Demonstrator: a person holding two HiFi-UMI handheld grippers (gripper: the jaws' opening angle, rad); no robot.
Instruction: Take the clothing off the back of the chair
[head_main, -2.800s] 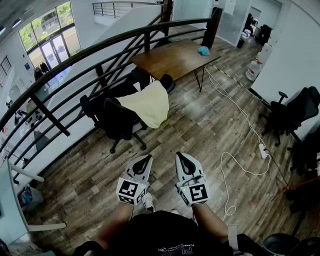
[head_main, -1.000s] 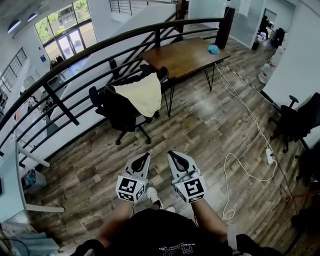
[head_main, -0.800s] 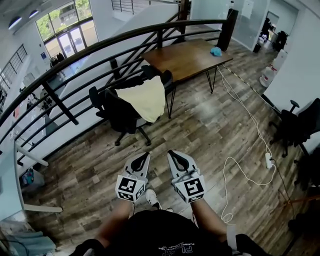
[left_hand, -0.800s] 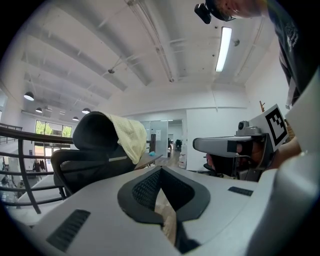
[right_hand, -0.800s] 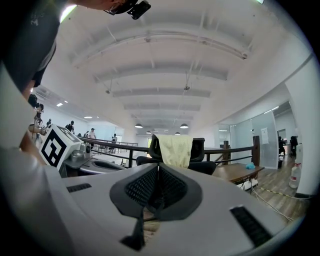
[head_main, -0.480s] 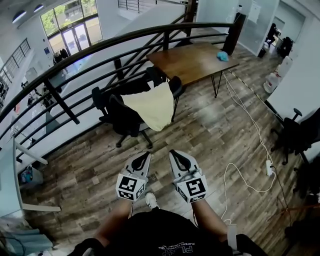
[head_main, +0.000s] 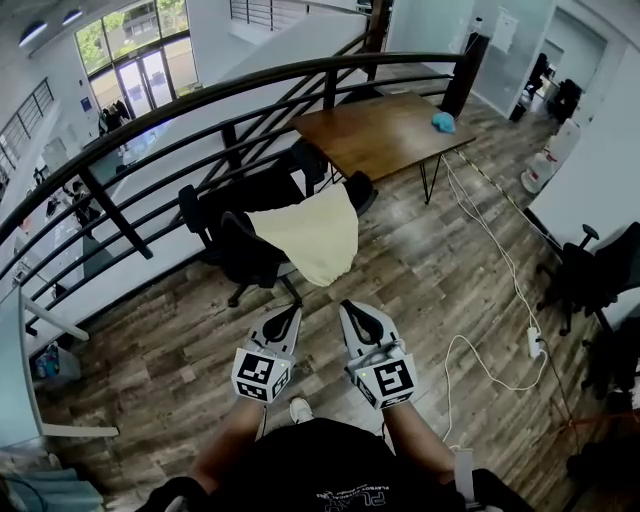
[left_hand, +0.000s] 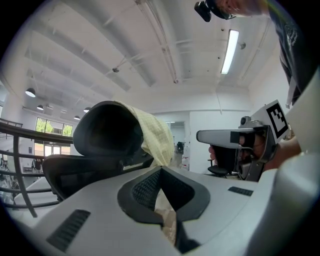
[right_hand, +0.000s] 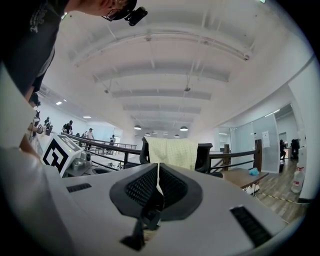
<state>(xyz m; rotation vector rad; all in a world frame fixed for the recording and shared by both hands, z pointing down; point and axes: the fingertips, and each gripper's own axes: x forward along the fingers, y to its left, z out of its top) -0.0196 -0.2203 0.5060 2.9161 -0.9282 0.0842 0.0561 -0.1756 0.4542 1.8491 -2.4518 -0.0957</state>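
Note:
A pale yellow garment (head_main: 315, 232) hangs over the back of a black office chair (head_main: 240, 248) beside the railing. Both grippers are held level side by side, a short way in front of the chair and apart from it. My left gripper (head_main: 289, 313) is shut and empty, and so is my right gripper (head_main: 353, 307). In the left gripper view the garment (left_hand: 152, 136) and the chair back (left_hand: 106, 135) loom close above the closed jaws of the left gripper (left_hand: 161, 170). In the right gripper view the garment (right_hand: 172, 147) shows straight ahead over the right gripper (right_hand: 158, 166).
A black curved railing (head_main: 200, 100) runs behind the chair. A wooden table (head_main: 385, 132) with a small blue thing (head_main: 443, 122) on it stands beyond. A white cable (head_main: 478, 350) and power strip (head_main: 532, 342) lie on the wood floor at right, near another black chair (head_main: 590, 268).
The chair with the garment has come nearer to both grippers as the person walks towards it. Both grippers stay shut, side by side.

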